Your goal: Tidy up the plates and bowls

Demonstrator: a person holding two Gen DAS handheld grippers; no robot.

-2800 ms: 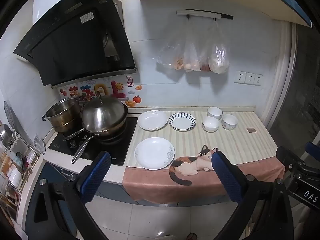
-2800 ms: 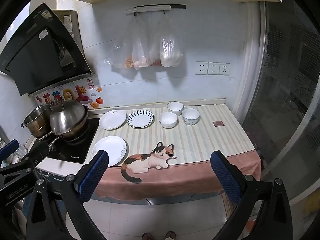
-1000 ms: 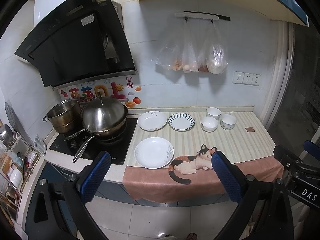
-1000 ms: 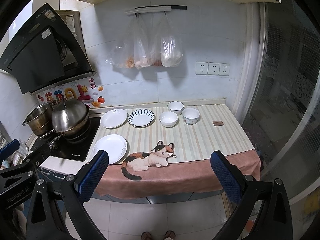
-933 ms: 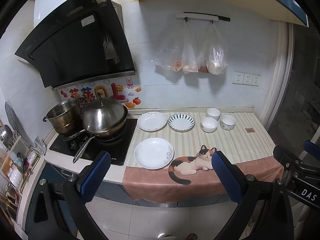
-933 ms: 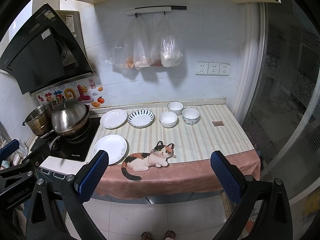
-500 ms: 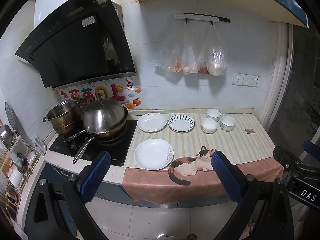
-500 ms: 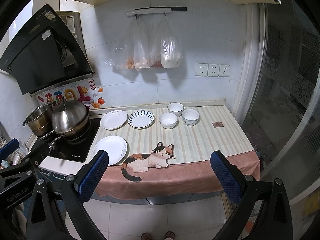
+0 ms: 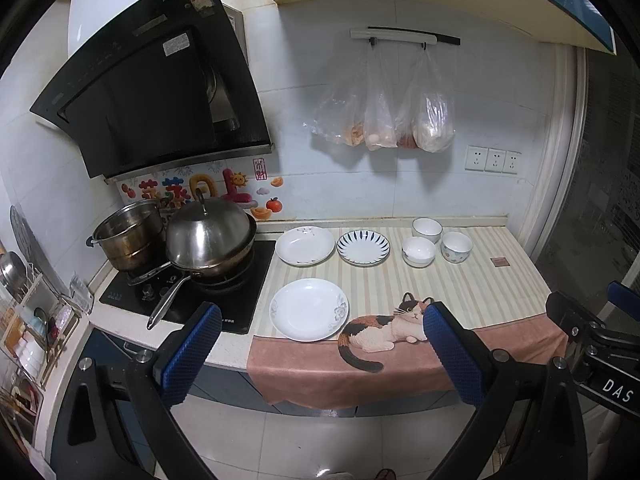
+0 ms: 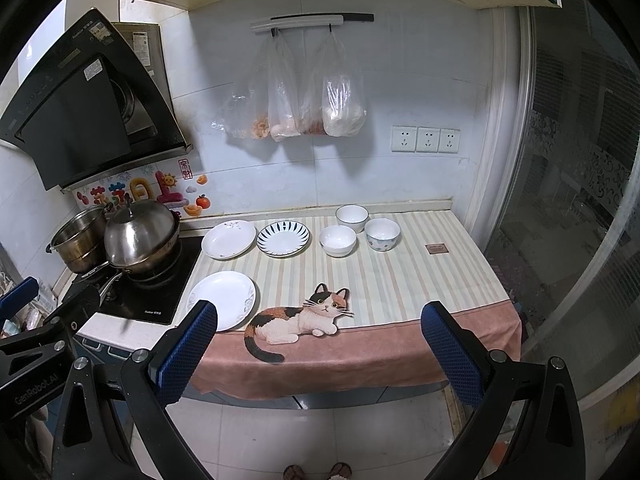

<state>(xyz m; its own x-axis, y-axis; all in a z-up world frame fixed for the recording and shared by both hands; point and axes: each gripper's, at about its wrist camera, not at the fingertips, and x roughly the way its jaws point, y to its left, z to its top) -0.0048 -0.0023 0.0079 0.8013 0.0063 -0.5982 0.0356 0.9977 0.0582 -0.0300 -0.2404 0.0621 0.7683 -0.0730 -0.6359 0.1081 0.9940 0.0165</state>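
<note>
Both my left hand-held gripper (image 9: 320, 344) and right hand-held gripper (image 10: 320, 340) are released; I'd approach the front-edge plate (image 9: 308, 309) low, pinching its rim.

We see our right gripper (image 10: 319, 344) spread wide before the counter, three plates (image 10: 222, 300) left of three bowls (image 10: 338, 240).

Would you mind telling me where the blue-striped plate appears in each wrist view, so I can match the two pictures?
Left wrist: blue-striped plate sits just right of centre, back row, between a white plate and the bowls.
Right wrist: the same plate sits left of centre, back row.
Shared landmark: the cat picture on the cloth's front edge.
</note>
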